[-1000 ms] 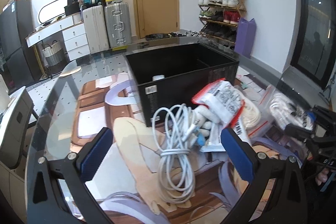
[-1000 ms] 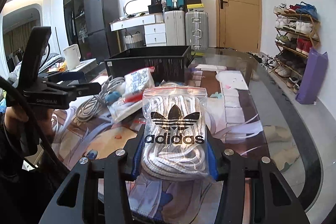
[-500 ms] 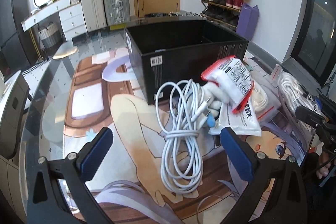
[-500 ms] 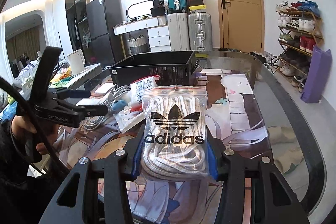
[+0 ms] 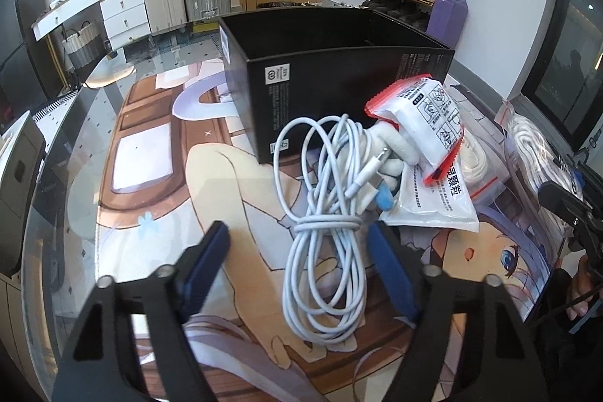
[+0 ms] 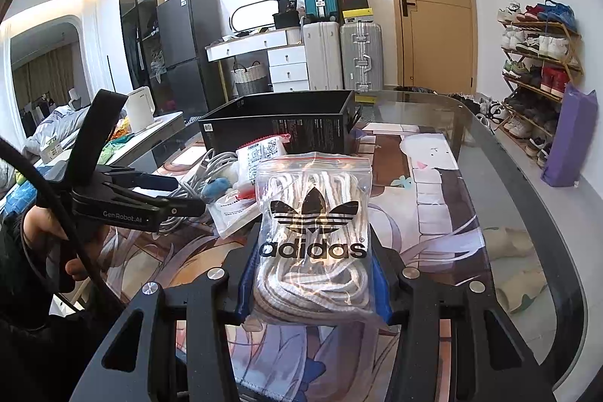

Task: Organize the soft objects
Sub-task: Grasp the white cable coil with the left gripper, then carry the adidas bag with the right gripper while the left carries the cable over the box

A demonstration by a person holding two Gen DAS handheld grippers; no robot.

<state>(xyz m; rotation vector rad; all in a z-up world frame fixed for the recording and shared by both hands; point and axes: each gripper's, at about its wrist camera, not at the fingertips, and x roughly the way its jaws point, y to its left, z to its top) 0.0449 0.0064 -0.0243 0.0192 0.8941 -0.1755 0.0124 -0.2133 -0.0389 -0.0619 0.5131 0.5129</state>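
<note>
A coiled white charging cable [image 5: 324,243] lies on the picture mat in the left wrist view. My left gripper [image 5: 297,243] straddles its tied waist and the jaws are closing; the blue pads [image 5: 384,255] do not press on it. A white sachet with red edges [image 5: 426,115] and a flat white pouch [image 5: 433,202] lie just beyond the cable. My right gripper [image 6: 314,270] is shut on a zip bag of white laces [image 6: 312,213] with a black adidas logo, held above the table. The left gripper [image 6: 181,194] also shows at the left of the right wrist view.
An open black box [image 5: 339,70] stands behind the cable on the glass table [image 6: 527,176]. A second zip bag of white cord [image 5: 478,157] lies to the right of the sachet. A person's hand [image 6: 41,225] holds the left tool. Suitcases, a shoe rack and a door line the far wall.
The left gripper has tipped down over the cable and its jaws have come much closer together around it. The right gripper holds still with the lace bag.
</note>
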